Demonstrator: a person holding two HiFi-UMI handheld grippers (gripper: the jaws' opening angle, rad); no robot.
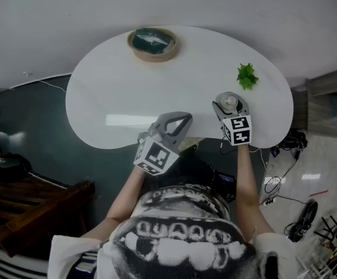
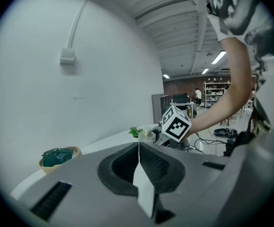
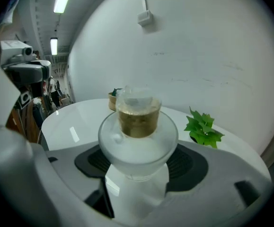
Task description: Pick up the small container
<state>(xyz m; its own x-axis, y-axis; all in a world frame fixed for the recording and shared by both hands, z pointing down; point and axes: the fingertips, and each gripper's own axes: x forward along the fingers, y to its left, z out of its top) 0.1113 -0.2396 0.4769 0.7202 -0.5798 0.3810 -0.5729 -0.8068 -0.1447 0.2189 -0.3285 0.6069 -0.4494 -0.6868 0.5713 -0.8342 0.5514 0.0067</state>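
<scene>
here the right tongs (image 1: 231, 106) are pinching the small container (image 3: 137, 126), a frosted, see-through cup with a brownish fill in its upper part; its rounded body sits squarely between the two dark pads (image 3: 93, 162), touching both. in the head view the container shows at the lower right of the white bench (image 1: 116, 92), close to the near edge; whether it rests on the bench or is just clear of it i cannot tell. the left tongs (image 2: 138, 157) are pressed together with nothing between them, the two halves meeting in one thin line; in the head view they hang at the lower middle, over the near edge of the bench, well apart from the container. just beyond the container, toward the upper right, lies a green leafy sprig (image 1: 247, 75). at the top middle, on the far side of the bench, stands a tan bowl (image 1: 154, 57) with something dark teal in it
</scene>
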